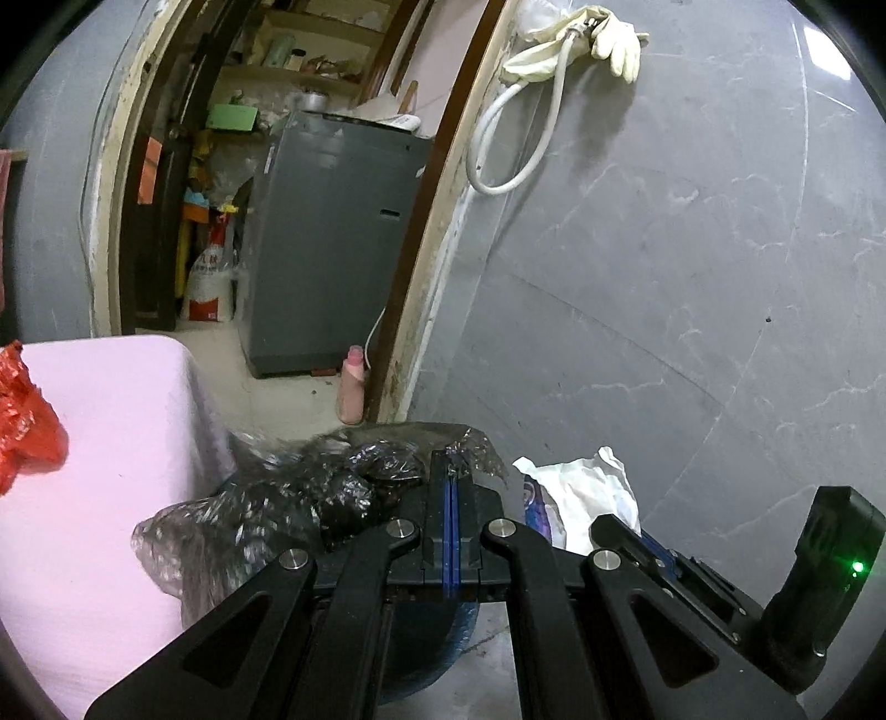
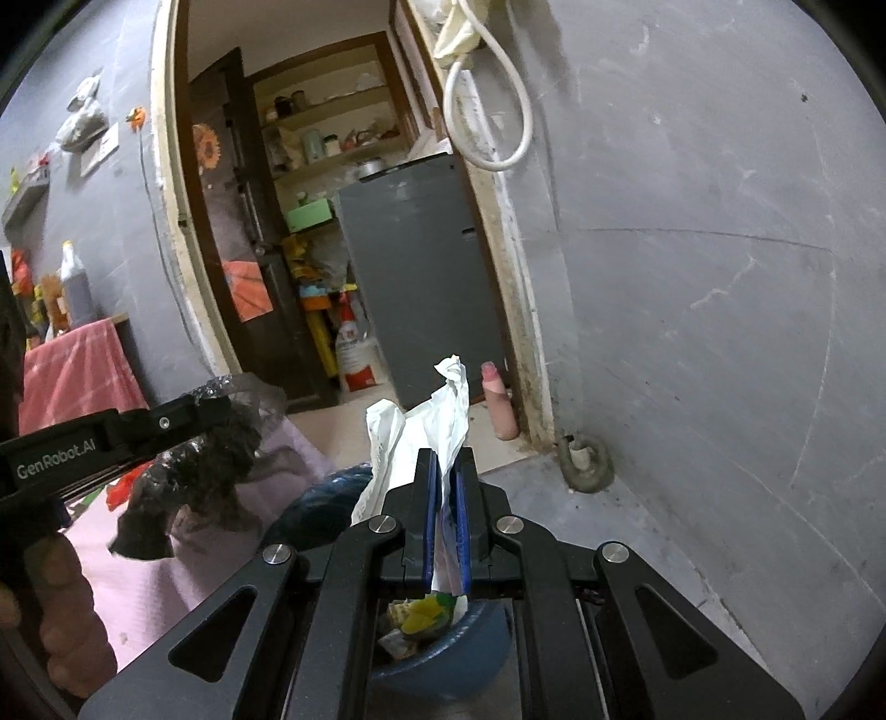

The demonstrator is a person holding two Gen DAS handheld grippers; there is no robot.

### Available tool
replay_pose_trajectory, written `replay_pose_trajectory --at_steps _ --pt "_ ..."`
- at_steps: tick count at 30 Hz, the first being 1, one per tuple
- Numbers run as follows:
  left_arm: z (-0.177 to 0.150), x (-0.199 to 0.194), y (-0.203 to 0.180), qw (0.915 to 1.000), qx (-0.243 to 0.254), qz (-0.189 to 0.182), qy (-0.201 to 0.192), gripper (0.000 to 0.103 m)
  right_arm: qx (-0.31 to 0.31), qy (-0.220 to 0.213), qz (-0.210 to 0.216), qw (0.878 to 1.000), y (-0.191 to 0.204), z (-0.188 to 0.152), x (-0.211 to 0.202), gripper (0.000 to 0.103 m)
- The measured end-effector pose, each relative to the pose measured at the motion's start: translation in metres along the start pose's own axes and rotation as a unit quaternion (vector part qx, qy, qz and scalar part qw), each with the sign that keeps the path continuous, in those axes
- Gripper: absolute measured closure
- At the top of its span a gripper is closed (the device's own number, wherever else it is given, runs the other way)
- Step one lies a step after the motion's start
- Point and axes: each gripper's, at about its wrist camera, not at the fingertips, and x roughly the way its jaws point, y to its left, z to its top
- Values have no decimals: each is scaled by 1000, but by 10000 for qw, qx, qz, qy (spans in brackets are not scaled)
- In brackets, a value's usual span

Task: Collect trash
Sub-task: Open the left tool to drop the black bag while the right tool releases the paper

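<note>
The left gripper is standing fully closed, its blue-edged pads pinching a crumpled dark plastic bag. The bag is bulging out from the fingertips toward the left of the left wrist view and hanging over the edge of a pink-covered table. A red plastic scrap is lying on that table, well apart from the bag.

The right gripper is also closed, clamping a white crumpled wrapper. The wrapper is passing between the pads, sticking up past the fingertips and trailing down behind them. Directly beneath both grippers a blue bin is standing on the floor, with yellow and green scraps lying inside. In the right wrist view the left gripper is showing at the left edge, a hand wrapped around its handle, and its bag is hanging just beside the bin's rim.

Ahead, a grey wall is flanking an open doorway. Through the doorway a grey appliance is standing, with a pink bottle near the door frame. A white hose and gloves are hanging on the wall above.
</note>
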Motion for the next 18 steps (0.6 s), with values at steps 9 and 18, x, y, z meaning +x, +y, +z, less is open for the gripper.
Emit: replay_pose_trajectory --at_steps 9,18 --pt "-7 9 4 9996 38 253 134 103 36 54 -4 10000 -2 -1 2 98" --pt "-16 25 34 9953 -191 819 485 103 -23 279 25 9996 4 -6 19 98"
